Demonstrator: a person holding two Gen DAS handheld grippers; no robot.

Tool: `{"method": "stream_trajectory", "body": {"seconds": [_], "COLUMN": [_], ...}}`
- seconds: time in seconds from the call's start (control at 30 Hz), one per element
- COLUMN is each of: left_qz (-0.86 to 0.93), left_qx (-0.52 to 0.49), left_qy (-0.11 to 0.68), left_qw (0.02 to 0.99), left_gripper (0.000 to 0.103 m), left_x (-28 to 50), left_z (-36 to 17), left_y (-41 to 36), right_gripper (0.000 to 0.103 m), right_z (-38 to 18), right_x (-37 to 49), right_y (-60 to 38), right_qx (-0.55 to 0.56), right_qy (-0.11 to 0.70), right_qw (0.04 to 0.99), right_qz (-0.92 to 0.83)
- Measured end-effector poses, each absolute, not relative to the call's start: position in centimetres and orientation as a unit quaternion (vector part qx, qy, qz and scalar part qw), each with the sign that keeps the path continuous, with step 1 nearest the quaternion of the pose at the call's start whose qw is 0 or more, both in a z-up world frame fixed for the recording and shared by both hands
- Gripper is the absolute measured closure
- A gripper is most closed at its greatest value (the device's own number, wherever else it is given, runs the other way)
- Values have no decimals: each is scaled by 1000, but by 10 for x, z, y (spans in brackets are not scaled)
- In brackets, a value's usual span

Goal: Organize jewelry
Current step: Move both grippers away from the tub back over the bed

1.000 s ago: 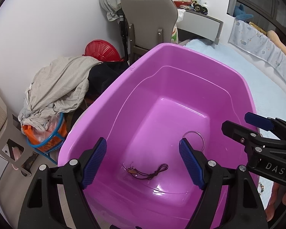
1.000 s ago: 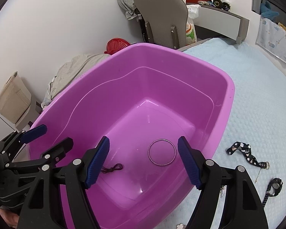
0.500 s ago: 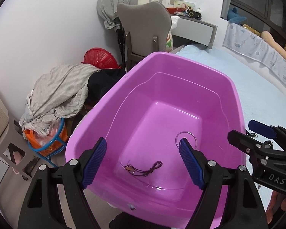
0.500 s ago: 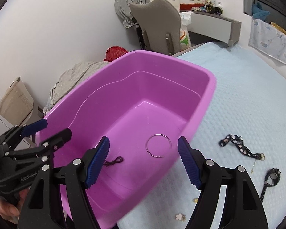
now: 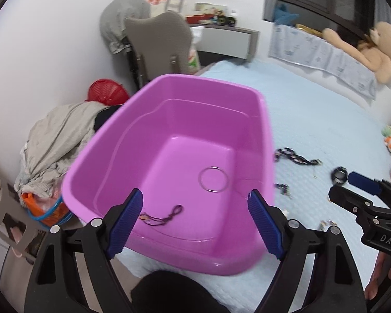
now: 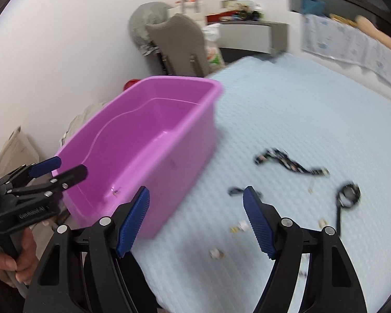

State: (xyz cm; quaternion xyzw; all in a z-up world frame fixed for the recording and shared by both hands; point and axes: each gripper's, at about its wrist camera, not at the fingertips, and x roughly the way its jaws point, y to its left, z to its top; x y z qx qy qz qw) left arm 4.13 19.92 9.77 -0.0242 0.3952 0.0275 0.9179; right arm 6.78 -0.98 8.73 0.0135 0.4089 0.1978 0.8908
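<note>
While most of the jewelry lay loose on the pale blue bed [image 6: 312, 109], two pieces were already down in the purple tub [image 5: 266, 135]: a thin metal bangle [image 5: 213, 179] flat on its floor and a dark cord necklace [image 5: 161, 216] near the front wall. On the bed to the right of the tub lay a patterned strap [image 6: 289, 163], a black watch [image 6: 348, 193] and several small pale pieces, perhaps earrings [image 6: 241, 226], too blurred to name with certainty.

The left gripper [image 5: 194, 224] hung over the front of the tub with its jaws released and wide apart, holding nothing. The right gripper [image 6: 196, 221] pointed at the bed beside the tub, jaws likewise spread and empty.

All of it looked light. The strap and watch band would likely be limp and drape once lifted, so a pinch across the middle of the strap or on the watch case seemed soundest. The small pieces appeared hard and slippery; they sat on a soft quilted cover, so the jaws would probably need to press down slightly and close squarely around each one.
</note>
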Motion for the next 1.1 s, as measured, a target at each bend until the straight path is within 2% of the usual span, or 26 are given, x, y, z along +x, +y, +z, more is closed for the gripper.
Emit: {"method": "stream_trajectory", "body": {"seconds": [0.27,0.53,0.77,1.1], "left_qz": [-40,-109,-138,-144], "left_qx": [-4,30,60,85], "left_qy": [392,414,424,465], "left_qw": [919,903,893,870], "left_gripper": [21,20,20,20], "left_x": [24,14,17,28], "left_z": [95,69,40,-20], "left_y": [144,92,64,52], "right_gripper": [32,32,32,32], "right_z": [58,16,-27,-70], "right_x": [12,-46,-82,-82], "right_y": [-96,-151,-157,-130], "right_qx": [55,102,115,105], "right_qy": [425,451,472,507], "right_qw": [897,886,874,855], "right_qz": [112,32,-5,25]}}
